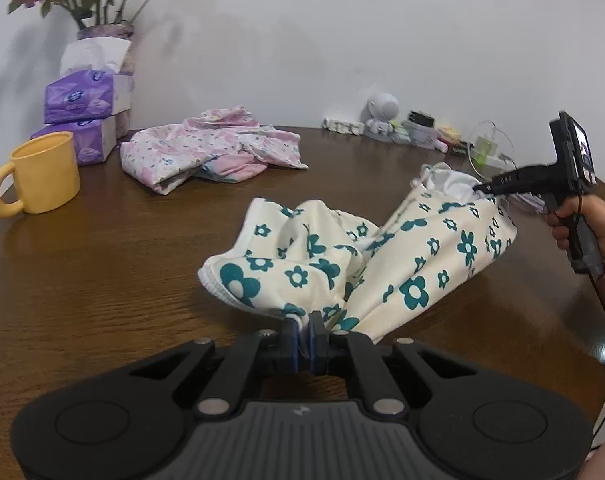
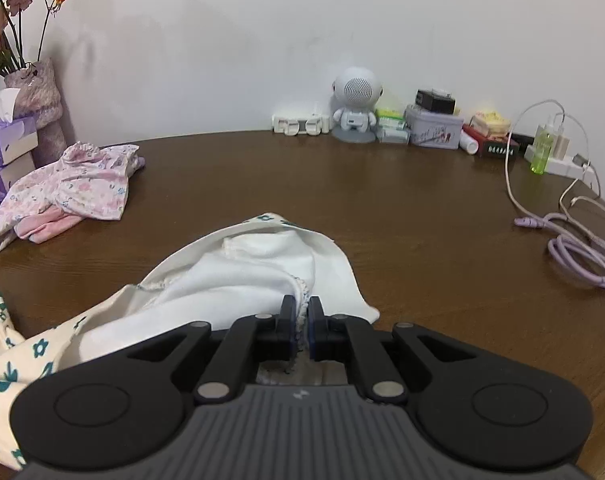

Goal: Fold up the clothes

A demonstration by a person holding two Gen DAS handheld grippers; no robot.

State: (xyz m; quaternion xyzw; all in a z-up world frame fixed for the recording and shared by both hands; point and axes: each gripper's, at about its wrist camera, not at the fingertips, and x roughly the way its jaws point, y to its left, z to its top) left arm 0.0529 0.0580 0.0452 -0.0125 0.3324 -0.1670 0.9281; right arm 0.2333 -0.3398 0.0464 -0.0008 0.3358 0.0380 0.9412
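A cream garment with teal flowers (image 1: 414,264) lies bunched on the brown wooden table (image 1: 102,264). My left gripper (image 1: 302,326) is shut on its near edge, with cloth pinched between the blue pads. My right gripper (image 1: 480,189), held by a person's hand (image 1: 582,224), grips the far right end, where the white lining shows. In the right wrist view the right gripper (image 2: 301,308) is shut on a stitched hem of the garment's (image 2: 230,276) white inside, and the cloth spreads ahead of it on the table (image 2: 422,208). A second, pink floral garment (image 1: 210,148) (image 2: 70,188) lies crumpled at the back left.
A yellow mug (image 1: 42,174), purple tissue packs (image 1: 80,100) and a vase of flowers (image 1: 106,32) stand at the left. Along the wall are a white robot-shaped speaker (image 2: 356,104), a tin box (image 2: 434,130) and small items. Purple and white cables (image 2: 574,240) trail at the right.
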